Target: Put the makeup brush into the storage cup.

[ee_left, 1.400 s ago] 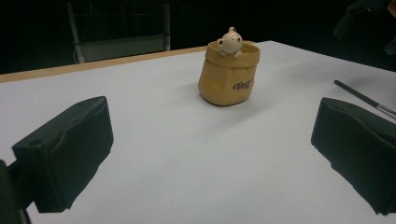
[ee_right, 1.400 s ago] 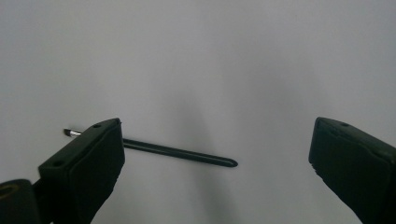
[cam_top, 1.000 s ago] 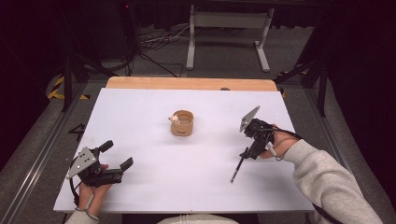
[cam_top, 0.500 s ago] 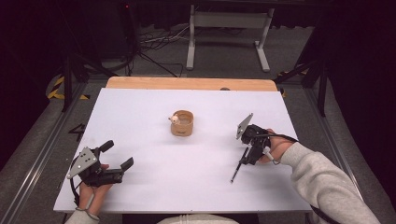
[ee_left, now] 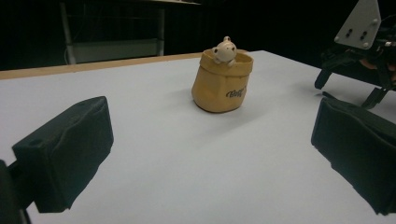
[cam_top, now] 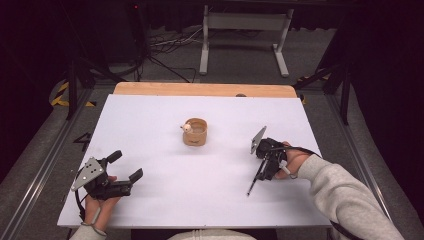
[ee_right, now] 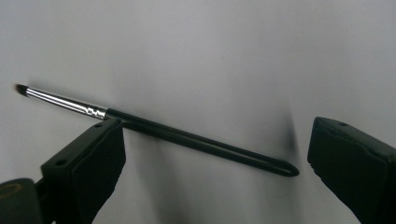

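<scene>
A slim black brush with a silver ferrule and dark tip lies flat on the white table.

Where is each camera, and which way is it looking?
High view: sits above the person's side, looking forward and down on the white table; shows both forearms, the left gripper and right gripper.
Left gripper view: rides low on the left gripper, facing the yellow pot; its black fingers stand apart.
Right gripper view: looks down between open fingers at the brush.
Shared: the high and left gripper views both show the pot.
</scene>
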A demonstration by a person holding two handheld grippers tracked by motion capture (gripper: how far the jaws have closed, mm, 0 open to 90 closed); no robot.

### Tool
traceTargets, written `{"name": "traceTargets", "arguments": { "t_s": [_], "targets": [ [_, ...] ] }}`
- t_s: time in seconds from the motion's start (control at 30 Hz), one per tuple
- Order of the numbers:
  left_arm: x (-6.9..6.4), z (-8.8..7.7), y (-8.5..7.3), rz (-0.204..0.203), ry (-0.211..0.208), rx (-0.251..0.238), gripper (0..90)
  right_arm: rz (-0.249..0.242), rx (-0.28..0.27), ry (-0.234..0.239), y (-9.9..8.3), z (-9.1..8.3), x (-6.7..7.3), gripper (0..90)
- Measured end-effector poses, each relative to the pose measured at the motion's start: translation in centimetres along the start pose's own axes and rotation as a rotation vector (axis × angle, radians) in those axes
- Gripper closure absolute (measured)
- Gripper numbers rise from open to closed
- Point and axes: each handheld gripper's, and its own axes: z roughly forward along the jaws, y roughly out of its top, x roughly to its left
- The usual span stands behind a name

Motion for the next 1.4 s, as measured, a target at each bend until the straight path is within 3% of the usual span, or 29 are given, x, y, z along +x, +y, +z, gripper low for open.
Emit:
{"name": "traceTargets", "arguments": {
  "t_s": [0.2, 0.3, 0.73, 1.03, 1.1, 1.13, 1.4],
  "targets": [
    [0.0, 0.0, 0.0, -0.006, -0.005, -0.004, 0.0, 0.003, 0.004, 0.007, -0.2, 0.4, -0.2, 5.8],
    [0.1, -0.1, 0.0, -0.028, -0.017, -0.015, 0.0, 0.001, 0.016, 0.013, -0.2, 0.5, -0.2, 7.1],
    [0.1, -0.1, 0.0, -0.038, -0.026, -0.016, 0.0, -0.052, 0.060, -0.007, 0.1, 0.6, 0.2, 13.7],
    [0.1, -0.1, 0.1, -0.031, -0.025, -0.008, 0.0, -0.117, 0.096, -0.005, 0.7, 0.1, 0.8, 35.4],
    [0.0, -0.1, 0.1, -0.030, -0.025, -0.007, 0.0, -0.139, 0.107, -0.001, 0.9, 0.0, 1.0, 43.5],
    [0.0, -0.1, 0.1, -0.031, -0.024, -0.006, 0.0, -0.156, 0.124, 0.001, 1.0, -0.2, 1.2, 51.6],
    [0.0, 0.0, 0.0, -0.026, -0.026, -0.001, 0.0, -0.234, 0.146, 0.014, 1.2, -0.3, 1.7, 74.8]
  ]
}}
